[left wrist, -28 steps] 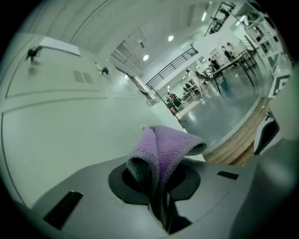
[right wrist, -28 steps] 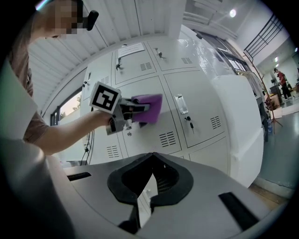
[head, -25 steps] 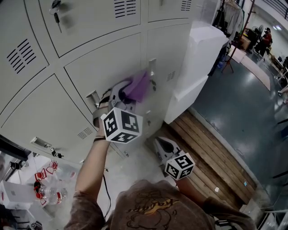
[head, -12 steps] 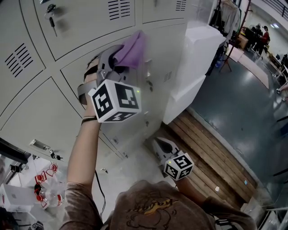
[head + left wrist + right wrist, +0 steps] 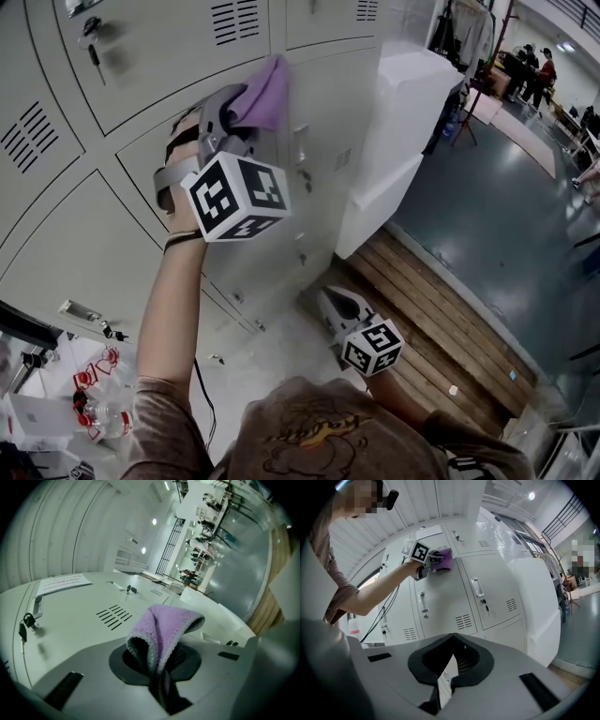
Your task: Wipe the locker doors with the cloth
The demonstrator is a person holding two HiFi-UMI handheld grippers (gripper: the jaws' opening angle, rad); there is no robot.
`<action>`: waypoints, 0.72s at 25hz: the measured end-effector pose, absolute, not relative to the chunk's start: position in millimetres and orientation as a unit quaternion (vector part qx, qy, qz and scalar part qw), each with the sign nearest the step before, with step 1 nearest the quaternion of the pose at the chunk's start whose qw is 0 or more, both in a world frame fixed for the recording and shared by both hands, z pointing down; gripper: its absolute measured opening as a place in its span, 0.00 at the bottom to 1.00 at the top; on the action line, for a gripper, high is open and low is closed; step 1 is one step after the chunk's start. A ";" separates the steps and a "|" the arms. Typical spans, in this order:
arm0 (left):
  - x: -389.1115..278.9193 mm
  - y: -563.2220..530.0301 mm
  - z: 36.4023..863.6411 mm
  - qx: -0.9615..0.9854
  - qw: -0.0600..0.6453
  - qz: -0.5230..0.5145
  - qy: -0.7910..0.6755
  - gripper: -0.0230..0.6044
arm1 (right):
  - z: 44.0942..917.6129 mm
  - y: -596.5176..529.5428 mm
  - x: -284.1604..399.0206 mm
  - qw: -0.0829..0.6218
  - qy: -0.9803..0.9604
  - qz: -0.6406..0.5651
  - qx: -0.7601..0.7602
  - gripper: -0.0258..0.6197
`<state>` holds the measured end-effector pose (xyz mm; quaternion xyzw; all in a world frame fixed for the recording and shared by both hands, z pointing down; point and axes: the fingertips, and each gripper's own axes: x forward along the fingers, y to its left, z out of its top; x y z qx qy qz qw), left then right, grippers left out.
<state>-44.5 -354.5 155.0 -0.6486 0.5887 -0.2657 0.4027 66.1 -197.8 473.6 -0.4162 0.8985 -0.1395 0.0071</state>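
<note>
The grey locker doors (image 5: 122, 234) fill the left of the head view. My left gripper (image 5: 246, 105) is raised against a middle door and is shut on the purple cloth (image 5: 265, 89), which presses on the metal near the door's upper edge. In the left gripper view the cloth (image 5: 161, 630) bunches out from between the jaws, over a door with vent slots (image 5: 112, 616). The right gripper view shows the same cloth (image 5: 443, 558) on the lockers (image 5: 487, 592). My right gripper (image 5: 339, 302) hangs low, away from the lockers, shut with nothing in it.
A white cabinet (image 5: 412, 122) stands right of the lockers, with a wooden slatted platform (image 5: 441, 309) below it. Keys hang in a lock (image 5: 89, 42) at upper left. Bottles (image 5: 94, 412) lie on the floor at lower left. People stand far off at upper right.
My left gripper has carried the cloth up and to the left across the door, from beside the handle to near its top edge. The right gripper has stayed put.
</note>
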 end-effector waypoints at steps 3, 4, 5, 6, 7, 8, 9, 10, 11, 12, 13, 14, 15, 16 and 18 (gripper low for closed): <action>-44.8 -361.9 166.6 -0.651 0.393 -0.280 0.586 0.11 | 474.3 -198.7 69.1 0.007 0.896 -0.140 -0.420 0.04; -44.9 -364.0 170.5 -0.651 0.392 -0.285 0.584 0.11 | 474.3 -199.2 69.9 0.006 0.896 -0.140 -0.422 0.04; -44.8 -365.9 174.6 -0.651 0.390 -0.289 0.583 0.11 | 474.4 -199.5 70.5 0.006 0.895 -0.141 -0.423 0.04; -44.6 -367.5 179.2 -0.652 0.388 -0.293 0.581 0.11 | 474.8 -199.6 71.0 0.006 0.895 -0.141 -0.424 0.04; -44.0 -368.8 184.3 -0.653 0.387 -0.298 0.579 0.11 | 475.3 -199.6 71.3 0.006 0.894 -0.141 -0.425 0.04; -42.9 -369.9 190.2 -0.654 0.386 -0.305 0.575 0.11 | 475.8 -199.7 71.6 0.006 0.894 -0.142 -0.425 0.04; -41.7 -371.0 196.8 -0.654 0.385 -0.312 0.572 0.11 | 476.2 -199.9 71.7 0.006 0.893 -0.142 -0.426 0.04; -40.7 -372.1 203.8 -0.655 0.382 -0.320 0.568 0.11 | 476.5 -200.1 71.6 0.006 0.893 -0.142 -0.427 0.04; -39.9 -373.0 210.9 -0.657 0.378 -0.326 0.565 0.11 | 476.7 -200.1 71.5 0.006 0.893 -0.143 -0.427 0.04; -39.3 -373.6 217.7 -0.659 0.373 -0.332 0.562 0.11 | 476.8 -200.1 71.5 0.006 0.893 -0.143 -0.427 0.04; -38.7 -374.0 224.5 -0.662 0.368 -0.336 0.560 0.11 | 476.9 -200.1 71.7 0.006 0.893 -0.143 -0.427 0.04; -38.1 -374.4 231.6 -0.665 0.362 -0.341 0.558 0.11 | 477.1 -200.3 72.1 0.006 0.892 -0.143 -0.428 0.04; -37.5 -374.9 239.3 -0.667 0.357 -0.346 0.555 0.11 | 477.4 -200.5 72.7 0.006 0.892 -0.143 -0.429 0.04; -37.0 -375.4 247.8 -0.670 0.352 -0.352 0.551 0.11 | 477.9 -200.6 73.2 0.006 0.891 -0.144 -0.430 0.04; -36.1 -376.0 266.7 -0.675 0.340 -0.362 0.545 0.11 | 479.3 -200.5 74.2 0.006 0.890 -0.145 -0.432 0.04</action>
